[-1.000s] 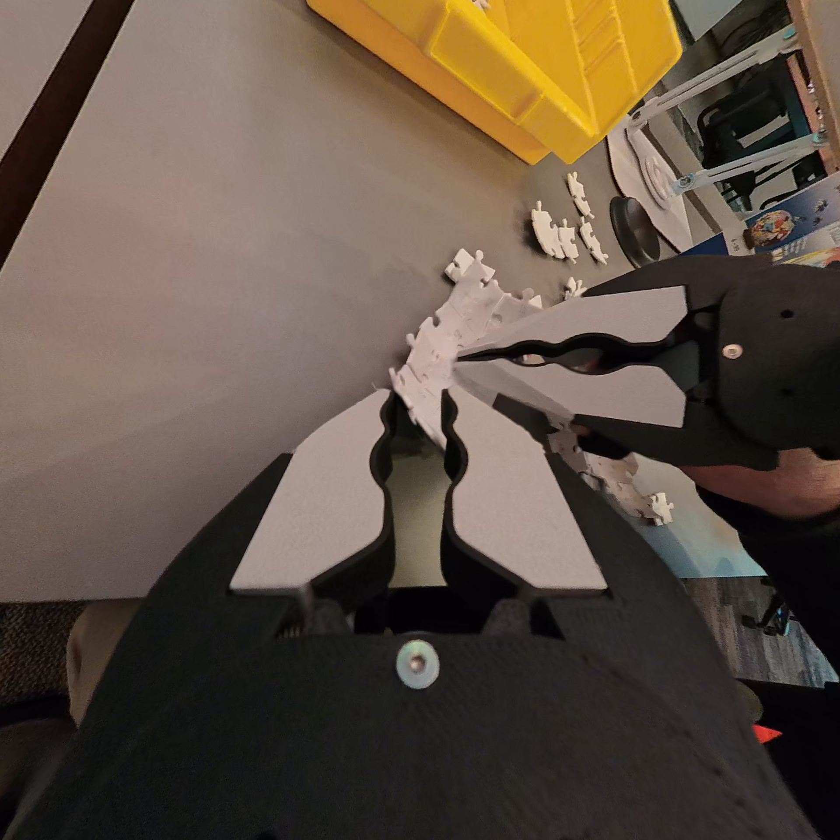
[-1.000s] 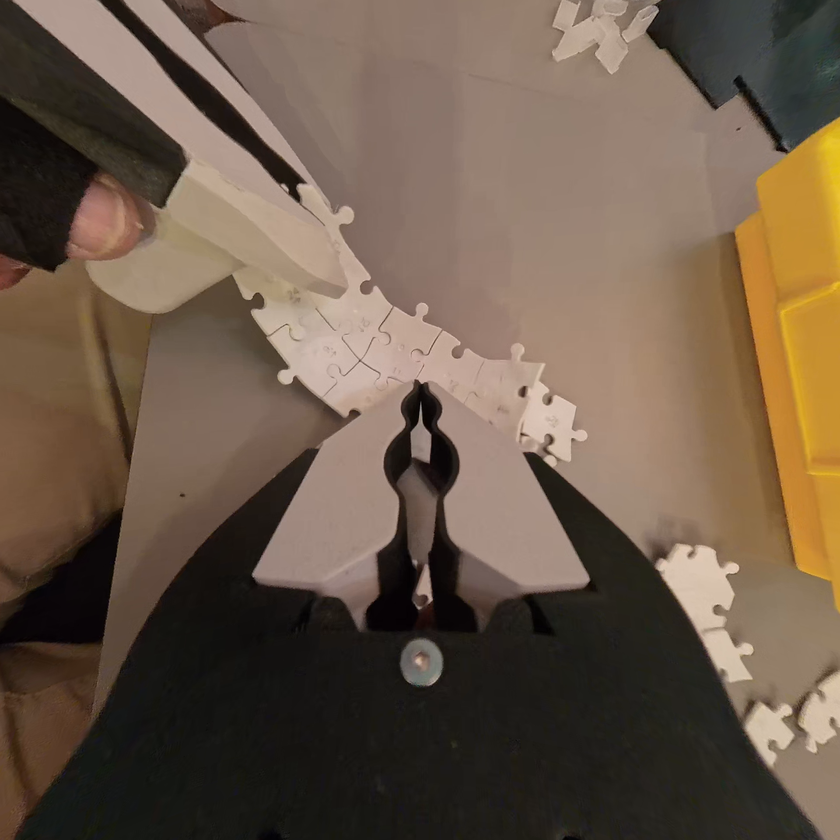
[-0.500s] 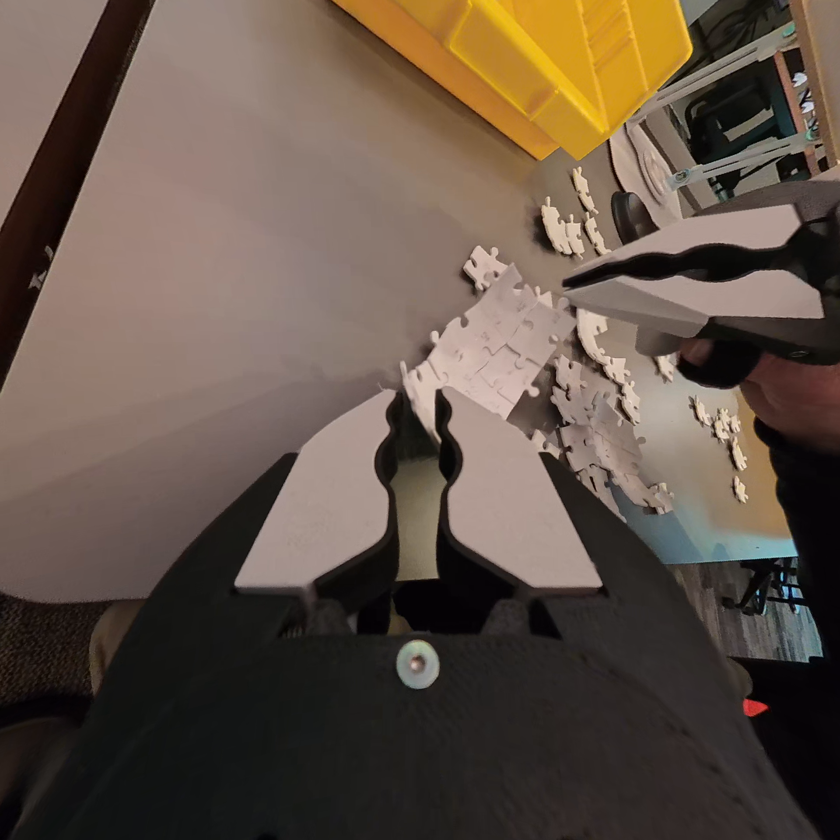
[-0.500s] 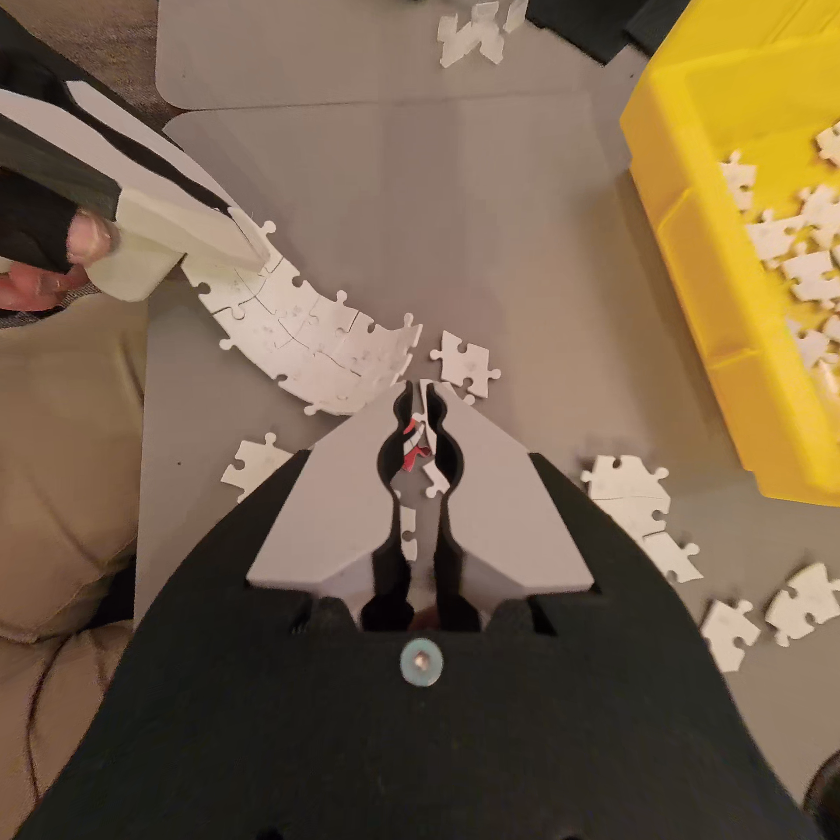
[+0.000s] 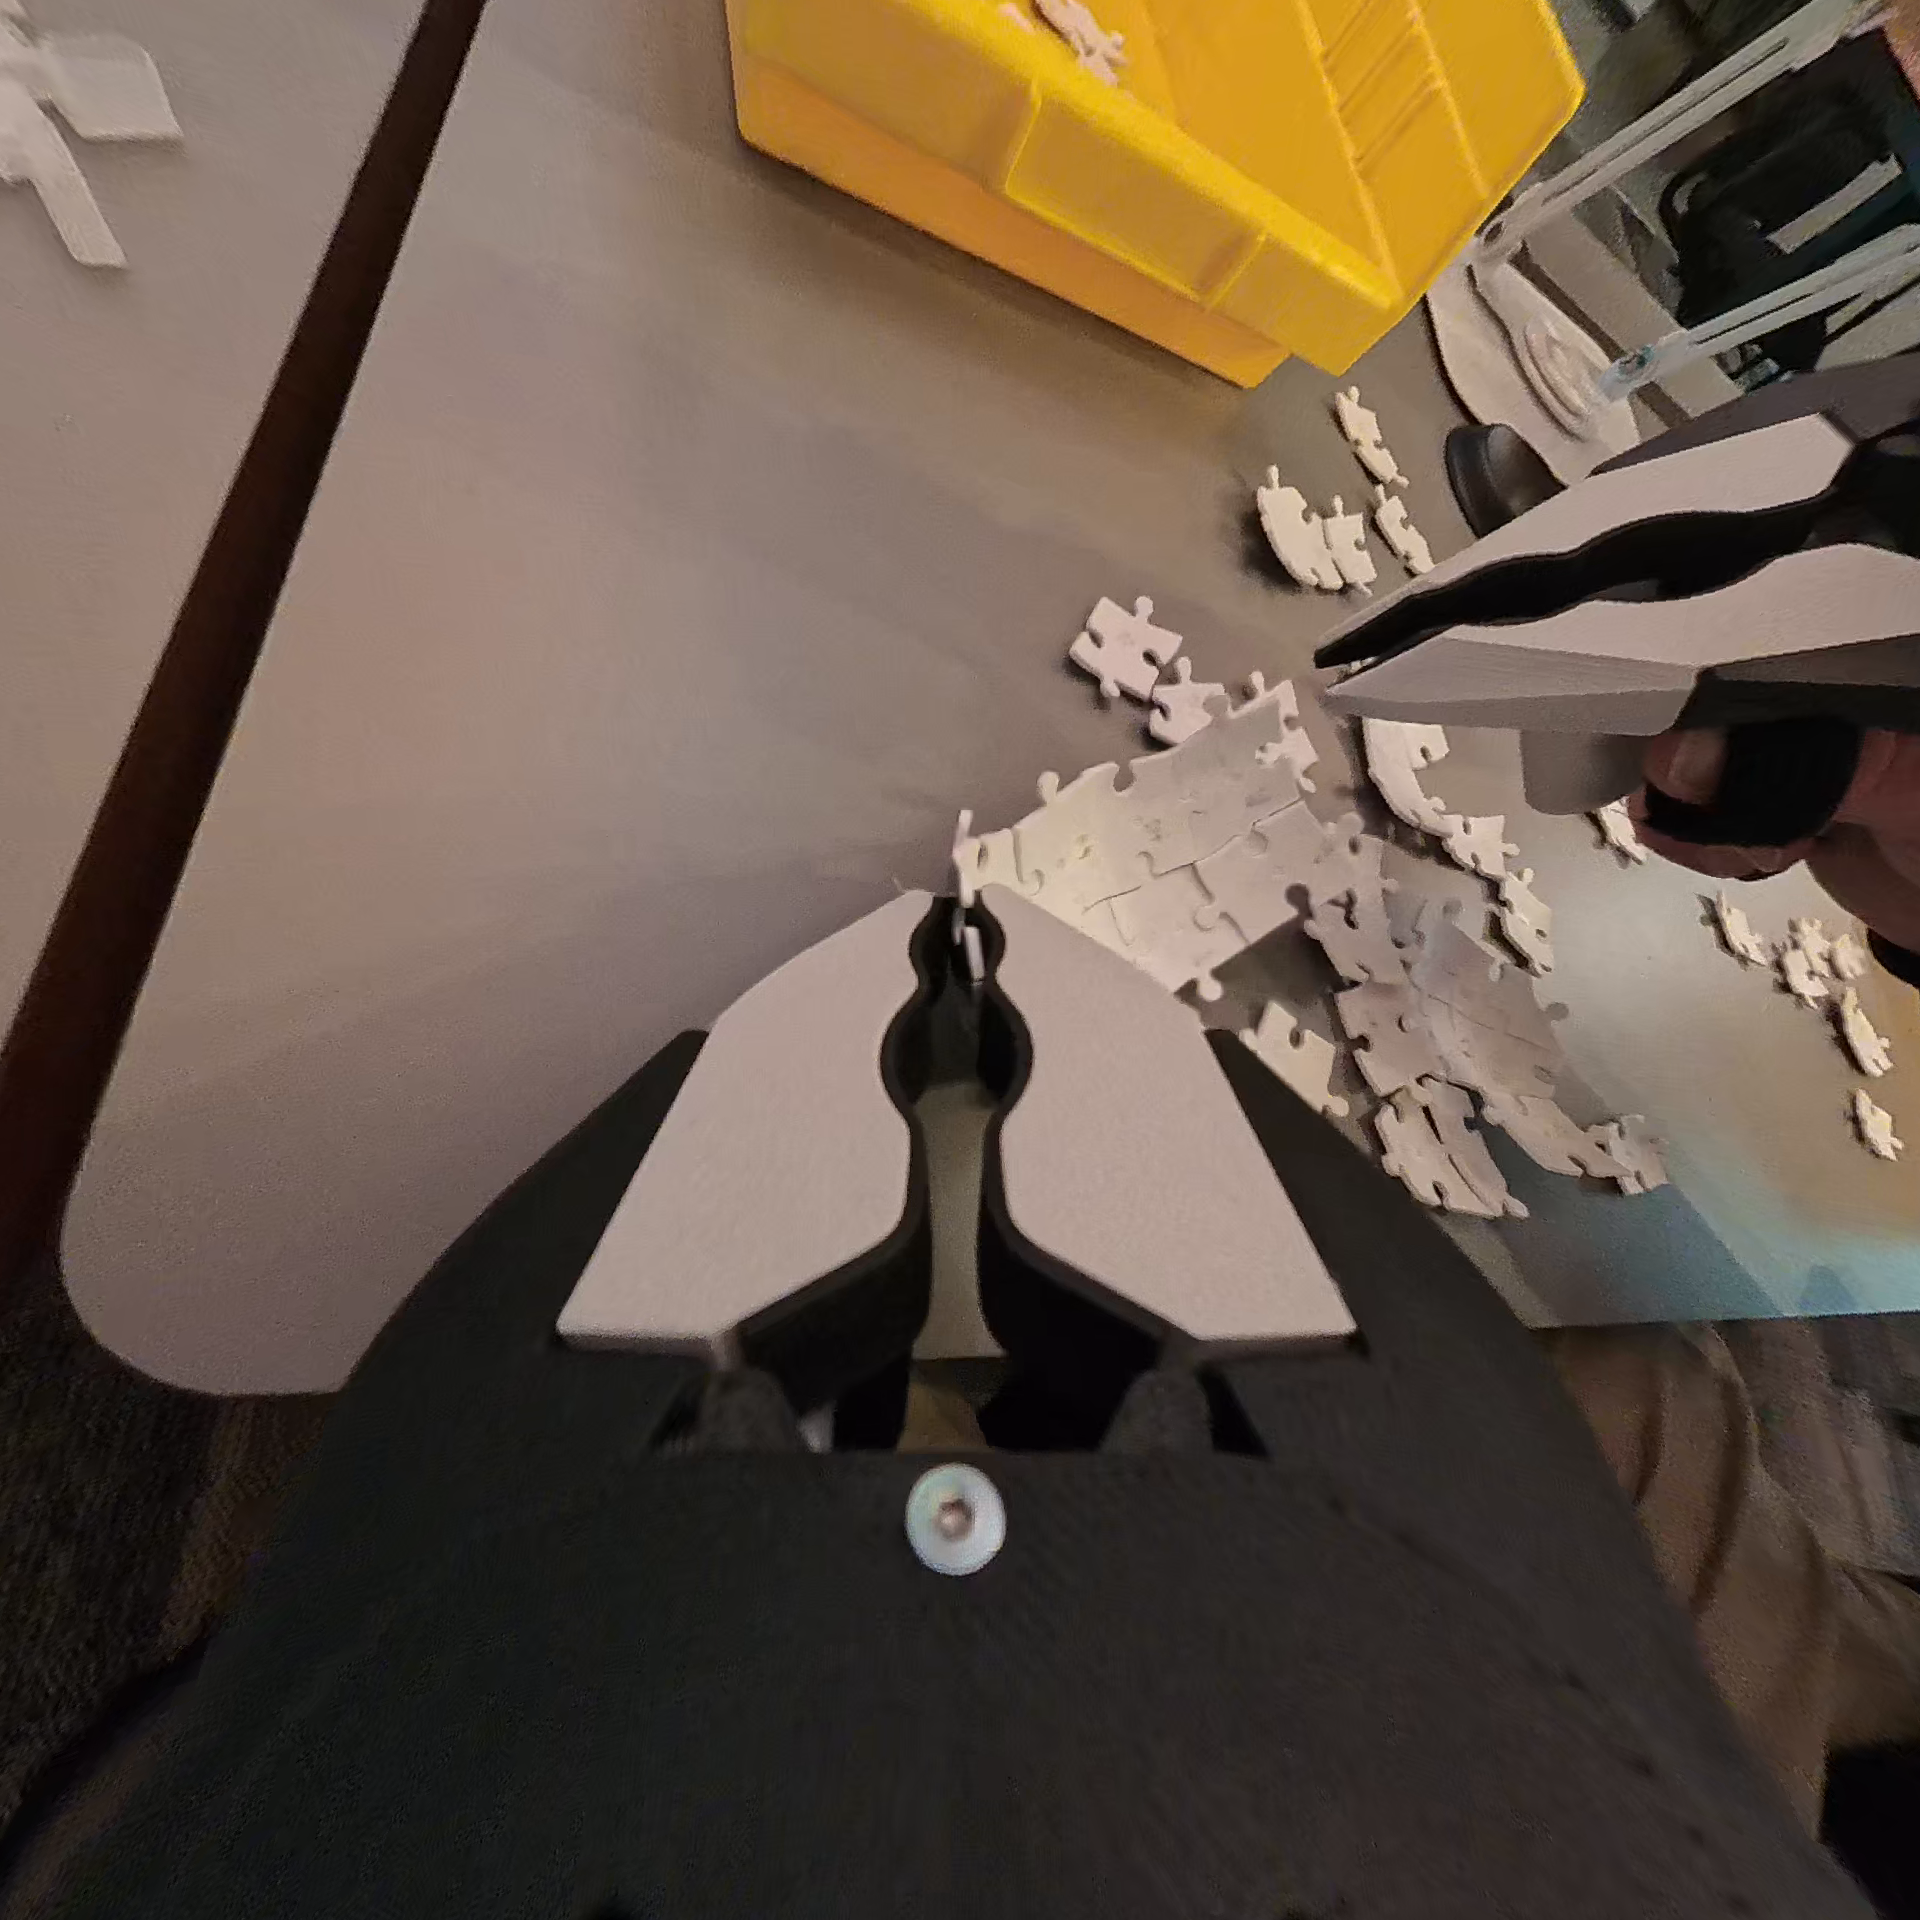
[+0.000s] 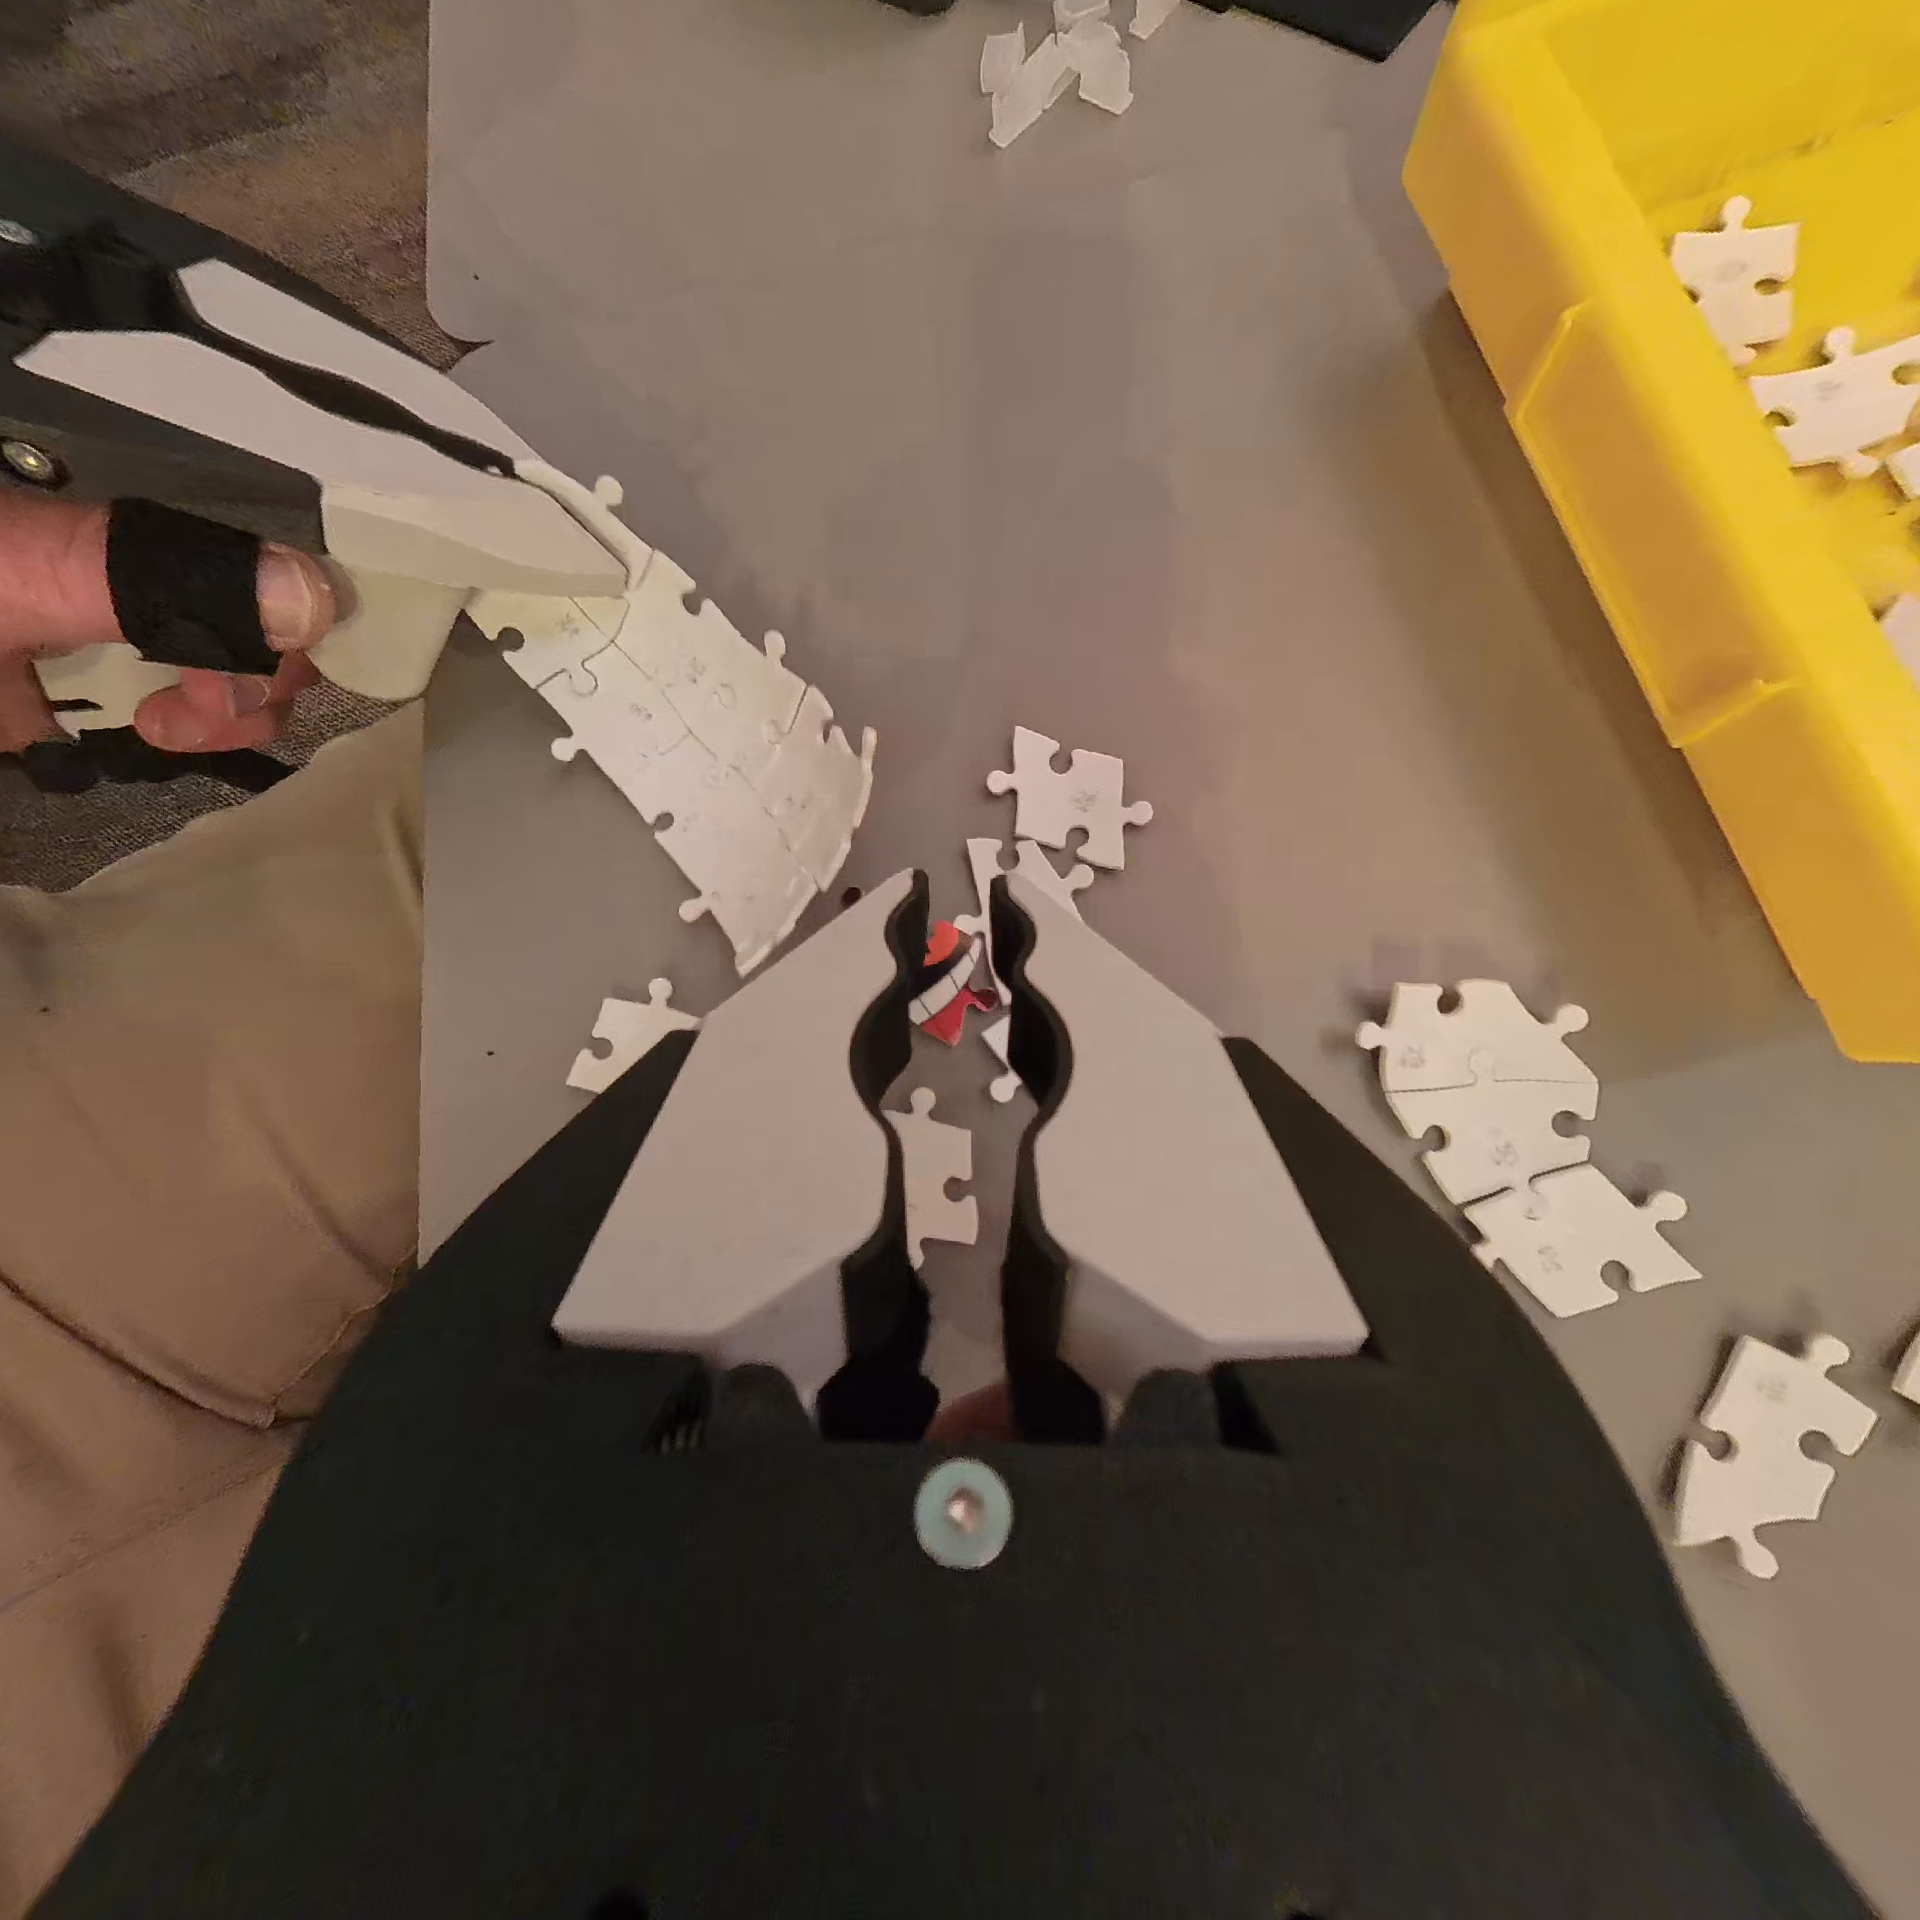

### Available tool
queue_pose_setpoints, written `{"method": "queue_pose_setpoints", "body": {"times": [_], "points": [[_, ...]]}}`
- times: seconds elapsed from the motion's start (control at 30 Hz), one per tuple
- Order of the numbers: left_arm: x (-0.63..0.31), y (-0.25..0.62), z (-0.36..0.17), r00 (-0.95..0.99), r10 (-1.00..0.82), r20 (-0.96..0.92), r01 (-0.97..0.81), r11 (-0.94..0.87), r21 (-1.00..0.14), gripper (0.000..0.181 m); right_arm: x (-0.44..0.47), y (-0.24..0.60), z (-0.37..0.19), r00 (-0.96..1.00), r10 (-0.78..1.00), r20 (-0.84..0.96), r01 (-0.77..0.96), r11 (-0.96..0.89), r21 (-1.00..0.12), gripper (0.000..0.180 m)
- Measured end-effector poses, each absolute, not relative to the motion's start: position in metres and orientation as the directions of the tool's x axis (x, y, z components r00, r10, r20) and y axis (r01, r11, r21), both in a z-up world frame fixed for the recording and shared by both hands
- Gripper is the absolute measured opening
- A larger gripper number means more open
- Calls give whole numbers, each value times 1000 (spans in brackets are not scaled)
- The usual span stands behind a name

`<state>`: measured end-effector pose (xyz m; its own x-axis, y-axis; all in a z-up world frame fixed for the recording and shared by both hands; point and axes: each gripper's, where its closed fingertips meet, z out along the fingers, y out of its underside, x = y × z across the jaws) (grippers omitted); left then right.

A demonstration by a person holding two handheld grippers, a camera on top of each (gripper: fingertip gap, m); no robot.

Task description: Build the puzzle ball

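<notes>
Now: left tool [image 5: 964,914] clamps curved puzzle strip [image 6: 717,748] edge | right tool [image 6: 956,883] slightly parted, empty, hovering

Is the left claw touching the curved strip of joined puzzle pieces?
Touching. The right wrist view shows the left claw clamped on the curved strip's end.

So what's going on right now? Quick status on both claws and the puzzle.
Left gripper shut on curved puzzle strip. Right gripper open, empty, above loose pieces. Nothing blocking.

Looks like an office or lab: grey table [image 5: 623,623], yellow parts bin [image 5: 1195,156], carpeted floor [image 5: 94,1507], office chair [image 5: 1766,177] beyond.
</notes>
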<state>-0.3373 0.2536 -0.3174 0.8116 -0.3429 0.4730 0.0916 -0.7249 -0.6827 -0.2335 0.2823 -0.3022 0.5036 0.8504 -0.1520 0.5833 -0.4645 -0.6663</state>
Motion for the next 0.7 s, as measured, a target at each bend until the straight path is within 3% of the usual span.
{"method": "queue_pose_setpoints", "body": {"times": [0.4, 0.7], "points": [[-345, 266, -305, 845, -360, 395, 94, -627, -773, 3, -224, 268, -294, 393, 917, -70, 681, -341, -648, 12], [-341, 270, -300, 855, -385, 347, 66, -583, -809, 3, -219, 265, -300, 426, 898, -111, 668, -395, -631, 22]]}}
